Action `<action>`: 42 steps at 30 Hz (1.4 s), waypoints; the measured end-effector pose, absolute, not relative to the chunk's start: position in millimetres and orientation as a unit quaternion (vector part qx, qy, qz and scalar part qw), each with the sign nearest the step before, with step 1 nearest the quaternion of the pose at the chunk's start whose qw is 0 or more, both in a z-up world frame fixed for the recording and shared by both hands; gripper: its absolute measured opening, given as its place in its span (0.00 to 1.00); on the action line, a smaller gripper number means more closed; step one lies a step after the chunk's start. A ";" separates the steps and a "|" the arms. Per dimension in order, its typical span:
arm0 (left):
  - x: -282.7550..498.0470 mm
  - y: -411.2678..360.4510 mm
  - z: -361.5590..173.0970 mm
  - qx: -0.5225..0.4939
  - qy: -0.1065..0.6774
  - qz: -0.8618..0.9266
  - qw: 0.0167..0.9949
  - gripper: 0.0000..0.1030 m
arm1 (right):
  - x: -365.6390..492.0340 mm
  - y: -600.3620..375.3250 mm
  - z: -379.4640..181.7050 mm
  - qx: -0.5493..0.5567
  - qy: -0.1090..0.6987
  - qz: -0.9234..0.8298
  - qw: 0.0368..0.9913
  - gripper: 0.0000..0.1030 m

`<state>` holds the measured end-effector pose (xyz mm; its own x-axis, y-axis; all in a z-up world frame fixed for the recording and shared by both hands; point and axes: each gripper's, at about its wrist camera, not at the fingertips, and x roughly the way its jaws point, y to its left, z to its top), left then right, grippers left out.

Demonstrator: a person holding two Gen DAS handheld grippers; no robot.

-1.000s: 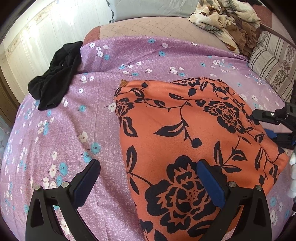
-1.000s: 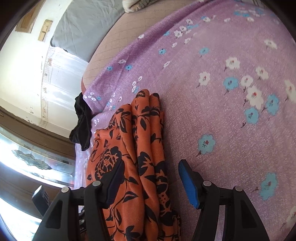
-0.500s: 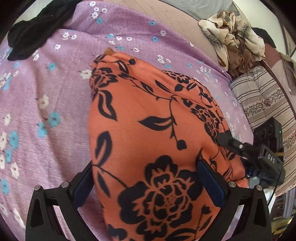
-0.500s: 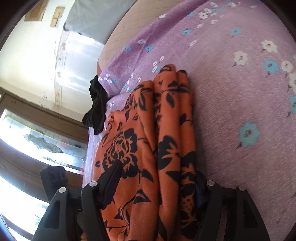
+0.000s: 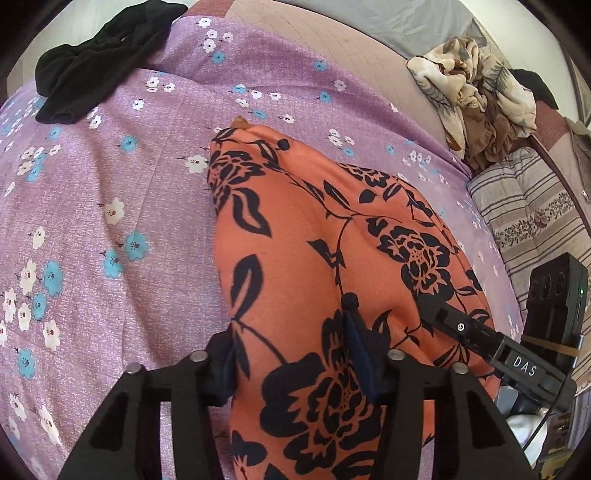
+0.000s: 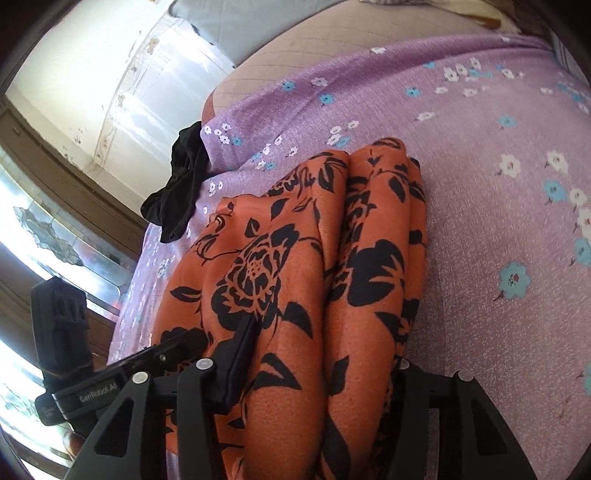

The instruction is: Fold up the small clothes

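An orange garment [image 5: 314, 240] with black flowers lies folded on the purple flowered bedsheet [image 5: 110, 184]. My left gripper [image 5: 293, 354] sits at its near left edge, jaws closing, a raised fold of the cloth pinched between the pads. At the right of the left wrist view, my right gripper [image 5: 461, 328] bites the same garment from the side. In the right wrist view the garment [image 6: 280, 258] shows as thick stacked folds. They fill my right gripper [image 6: 321, 362], whose jaws are closing and whose right finger is hidden under cloth.
A black garment [image 5: 99, 62] lies crumpled at the bed's far left corner. A heap of beige and brown clothes [image 5: 476, 92] sits at the far right above a striped cushion [image 5: 535, 221]. A grey pillow [image 5: 388, 18] lies at the head.
Both grippers' jaws have closed in on the orange garment from wide apart, bunching its near edge. Both wrists have rolled, and the right gripper has slid further over the folds.
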<state>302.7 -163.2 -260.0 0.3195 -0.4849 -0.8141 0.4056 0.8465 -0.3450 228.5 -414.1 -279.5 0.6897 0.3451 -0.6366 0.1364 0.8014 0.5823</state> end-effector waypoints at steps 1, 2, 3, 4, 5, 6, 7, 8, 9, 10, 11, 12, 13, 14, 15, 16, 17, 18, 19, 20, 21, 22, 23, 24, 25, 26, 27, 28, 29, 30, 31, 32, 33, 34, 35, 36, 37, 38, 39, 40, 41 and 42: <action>303.6 -162.0 -259.7 -0.043 0.516 -0.275 0.810 0.49 | 228.0 -413.4 -278.1 0.306 0.389 0.058 0.867 0.50; 304.9 -161.1 -260.5 -0.046 0.517 -0.275 0.809 0.49 | 229.1 -411.8 -277.4 0.305 0.390 0.057 0.867 0.50; 306.4 -160.3 -262.6 -0.050 0.520 -0.275 0.807 0.51 | 230.2 -411.5 -278.0 0.307 0.391 0.055 0.866 0.50; 308.5 -160.3 -266.4 -0.056 0.528 -0.273 0.802 0.61 | 230.3 -412.6 -280.3 0.313 0.392 0.054 0.863 0.50; 309.8 -158.4 -271.0 -0.063 0.539 -0.276 0.793 0.67 | 230.4 -414.5 -283.5 0.320 0.394 0.054 0.860 0.50; 312.9 -158.9 -278.2 -0.073 0.559 -0.283 0.776 0.79 | 229.9 -415.8 -285.7 0.324 0.395 0.053 0.858 0.50; 314.9 -157.3 -282.8 -0.088 0.569 -0.291 0.764 0.82 | 231.1 -416.8 -287.2 0.329 0.397 0.054 0.855 0.50; 315.6 -155.6 -282.5 -0.094 0.566 -0.293 0.764 0.82 | 231.1 -418.2 -288.6 0.334 0.398 0.056 0.853 0.50; 315.7 -155.9 -281.7 -0.091 0.567 -0.295 0.764 0.82 | 231.1 -419.9 -289.8 0.338 0.397 0.058 0.851 0.50; 314.7 -157.4 -281.4 -0.085 0.567 -0.300 0.762 0.82 | 231.9 -421.7 -291.9 0.344 0.398 0.060 0.848 0.52; 313.2 -158.8 -281.0 -0.083 0.565 -0.308 0.761 0.81 | 232.3 -423.4 -294.4 0.351 0.400 0.062 0.845 0.52; 311.9 -160.2 -280.4 -0.083 0.562 -0.312 0.762 0.75 | 232.7 -424.9 -296.0 0.358 0.399 0.065 0.842 0.52; 310.1 -161.6 -278.7 -0.081 0.557 -0.308 0.767 0.69 | 232.8 -426.1 -297.0 0.363 0.398 0.066 0.840 0.53; 308.1 -162.9 -276.2 -0.076 0.550 -0.302 0.775 0.65 | 232.8 -426.2 -296.8 0.363 0.396 0.066 0.841 0.53; 306.2 -163.8 -273.3 -0.069 0.542 -0.300 0.782 0.57 | 232.8 -425.1 -295.2 0.359 0.394 0.064 0.844 0.53; 305.2 -164.0 -270.5 -0.064 0.537 -0.299 0.786 0.50 | 232.5 -423.4 -293.1 0.352 0.392 0.061 0.848 0.53; 304.9 -162.8 -268.1 -0.065 0.533 -0.299 0.789 0.47 | 232.1 -421.2 -290.1 0.342 0.391 0.057 0.853 0.52; 304.7 -161.2 -265.6 -0.068 0.530 -0.299 0.790 0.43 | 231.9 -418.2 -286.1 0.331 0.388 0.053 0.859 0.52; 304.7 -160.1 -263.1 -0.070 0.527 -0.300 0.792 0.41 | 231.1 -415.8 -282.6 0.324 0.385 0.050 0.863 0.51; 305.7 -160.0 -261.4 -0.068 0.524 -0.300 0.794 0.41 | 230.2 -413.5 -278.4 0.317 0.381 0.048 0.868 0.50; 305.0 -160.0 -258.4 -0.062 0.521 -0.299 0.797 0.40 | 229.8 -411.5 -274.6 0.312 0.377 0.046 0.871 0.49; 304.4 -159.3 -254.8 -0.058 0.516 -0.298 0.801 0.40 | 228.8 -409.7 -270.1 0.307 0.373 0.045 0.875 0.49; 303.4 -157.9 -250.2 -0.055 0.511 -0.299 0.804 0.40 | 227.4 -408.6 -266.4 0.303 0.369 0.045 0.877 0.49; 301.4 -154.0 -244.8 -0.054 0.504 -0.300 0.808 0.40 | 225.9 -407.0 -261.4 0.299 0.364 0.045 0.881 0.49; 299.9 -149.9 -239.7 -0.055 0.499 -0.301 0.811 0.40 | 224.4 -405.4 -256.6 0.294 0.359 0.046 0.885 0.48; 298.7 -147.4 -234.1 -0.056 0.494 -0.302 0.813 0.40 | 222.7 -404.0 -251.7 0.291 0.353 0.047 0.888 0.48; 297.2 -144.4 -228.6 -0.057 0.489 -0.303 0.816 0.40 | 221.1 -402.7 -246.8 0.288 0.347 0.050 0.891 0.48; 295.4 -141.5 -223.6 -0.057 0.483 -0.304 0.819 0.40 | 219.6 -400.8 -241.5 0.285 0.341 0.052 0.895 0.48; 293.1 -138.7 -217.7 -0.055 0.476 -0.304 0.823 0.40 | 217.4 -398.3 -235.8 0.280 0.333 0.054 0.898 0.48; 290.6 -135.6 -212.2 -0.054 0.470 -0.303 0.827 0.40 | 215.2 -395.8 -230.4 0.276 0.328 0.056 0.902 0.48; 287.9 -131.4 -207.0 -0.053 0.466 -0.301 0.830 0.40 | 213.0 -393.1 -225.4 0.272 0.323 0.059 0.905 0.48; 286.6 -130.0 -203.4 -0.052 0.462 -0.299 0.833 0.40 | 210.4 -389.5 -219.8 0.267 0.317 0.061 0.908 0.48; 283.8 -126.6 -198.5 -0.050 0.455 -0.297 0.838 0.40 | 208.1 -386.3 -215.3 0.263 0.314 0.063 0.910 0.48; 281.7 -124.4 -194.9 -0.046 0.449 -0.296 0.842 0.40 | 205.5 -383.0 -211.0 0.260 0.311 0.065 0.912 0.48; 279.3 -121.6 -191.5 -0.042 0.444 -0.293 0.845 0.40 | 202.6 -379.2 -206.8 0.257 0.307 0.068 0.914 0.48; 276.4 -117.6 -187.9 -0.039 0.441 -0.291 0.848 0.41 | 200.6 -375.2 -203.7 0.255 0.305 0.071 0.915 0.48; 273.3 -113.2 -184.6 -0.038 0.438 -0.290 0.850 0.41 | 198.3 -371.6 -200.8 0.253 0.302 0.072 0.916 0.48; 270.6 -109.8 -181.9 -0.037 0.435 -0.288 0.852 0.41 | 196.1 -367.9 -198.1 0.251 0.301 0.074 0.917 0.48; 266.9 -106.3 -179.1 -0.036 0.431 -0.285 0.855 0.41 | 193.9 -364.2 -195.7 0.249 0.298 0.078 0.918 0.48; 263.6 -104.2 -176.7 -0.035 0.429 -0.282 0.857 0.41 | 192.3 -360.7 -193.8 0.247 0.296 0.082 0.919 0.48; 259.7 -100.6 -174.3 -0.035 0.427 -0.280 0.859 0.41 | 190.8 -356.7 -192.1 0.246 0.294 0.085 0.920 0.48; 256.3 -97.7 -172.1 -0.035 0.425 -0.277 0.861 0.41 | 189.4 -353.3 -190.8 0.245 0.293 0.088 0.920 0.48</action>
